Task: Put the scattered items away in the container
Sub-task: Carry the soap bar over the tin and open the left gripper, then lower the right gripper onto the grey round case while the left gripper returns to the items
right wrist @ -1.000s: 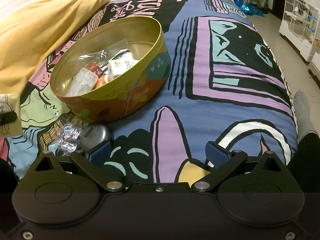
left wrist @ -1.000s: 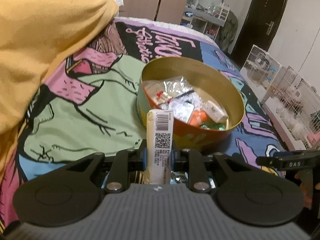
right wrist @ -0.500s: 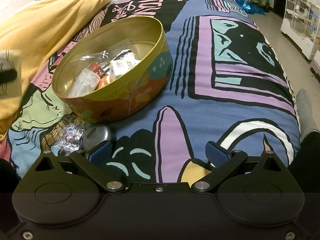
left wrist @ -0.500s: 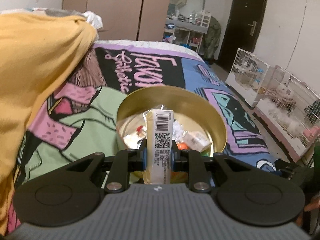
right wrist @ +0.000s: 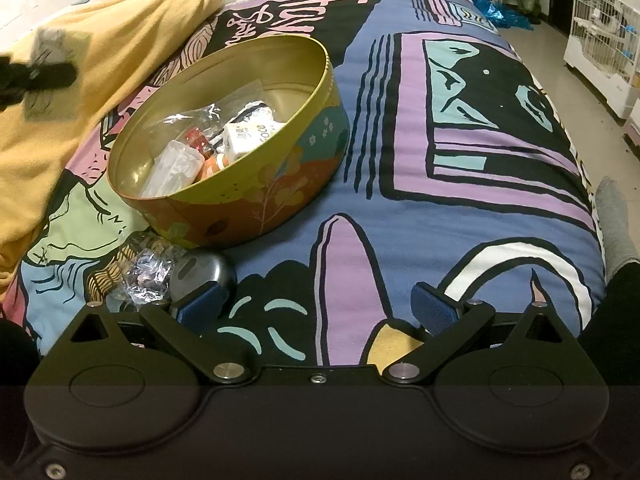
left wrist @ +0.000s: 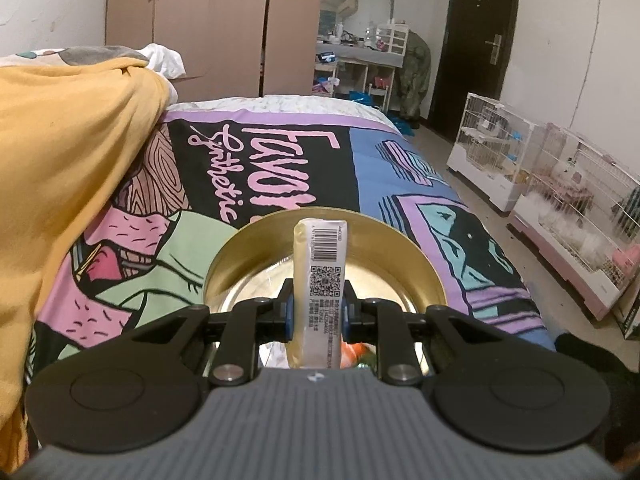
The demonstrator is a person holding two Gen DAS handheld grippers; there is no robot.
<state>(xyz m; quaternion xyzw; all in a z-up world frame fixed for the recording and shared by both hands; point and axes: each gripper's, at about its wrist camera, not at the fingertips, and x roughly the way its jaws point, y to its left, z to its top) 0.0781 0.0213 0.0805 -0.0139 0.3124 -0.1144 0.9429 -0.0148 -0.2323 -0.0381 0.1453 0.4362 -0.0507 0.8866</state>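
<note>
Two grippers, left gripper [left wrist: 318,312] clamping packet [left wrist: 319,276] over tin [right wrist: 256,184] rim, right gripper [right wrist: 318,308] wide, empty.

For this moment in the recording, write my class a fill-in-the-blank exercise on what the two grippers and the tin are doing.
1. The left gripper has its jaws shut on a pale ____ with a barcode.
2. The right gripper has its jaws ____ and holds nothing.
3. The round tin rests on the patterned ____.
4. A grey oval case lies ____ the tin, on the bedspread.

Missing words: packet; open; bedspread; outside
</note>
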